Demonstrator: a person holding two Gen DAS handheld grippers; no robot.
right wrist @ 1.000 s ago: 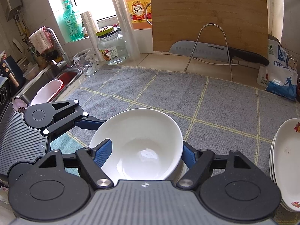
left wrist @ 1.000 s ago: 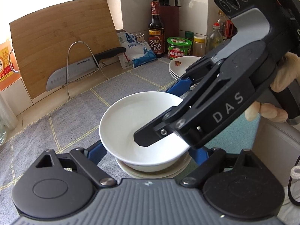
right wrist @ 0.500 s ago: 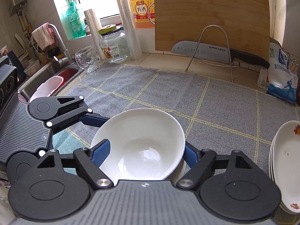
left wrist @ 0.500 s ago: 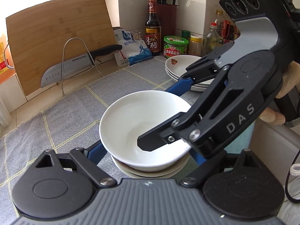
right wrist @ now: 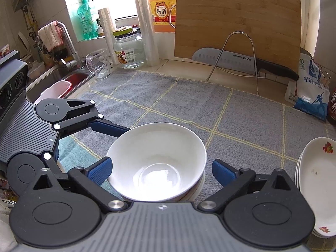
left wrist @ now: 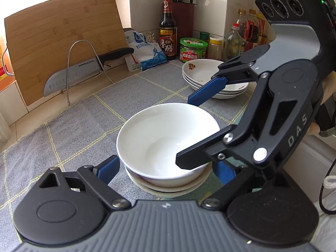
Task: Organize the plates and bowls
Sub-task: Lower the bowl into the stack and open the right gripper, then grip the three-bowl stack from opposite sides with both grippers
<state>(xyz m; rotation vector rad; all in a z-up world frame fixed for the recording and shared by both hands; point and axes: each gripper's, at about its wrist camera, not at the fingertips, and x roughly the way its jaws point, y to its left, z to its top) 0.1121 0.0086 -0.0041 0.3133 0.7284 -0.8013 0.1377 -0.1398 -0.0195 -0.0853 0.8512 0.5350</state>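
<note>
Bowl: white, lower centre of the right wrist view, nested on other bowls on the grey cloth.
Right gripper: jaws opening, spread either side of the bowl, pads clear.
Left gripper: jaws opening, pads flanking the bowl, apart from it.
Plates: stacked, upper right of the left wrist view.

A: What stands at the back of the desk?
B: A bamboo cutting board leans on the wall, with a knife resting across a wire stand before it.
A: And to the side?
B: A blue-and-white bag, a dark vinegar bottle and a green-lidded jar. A grey checked cloth covers the desk.
</note>
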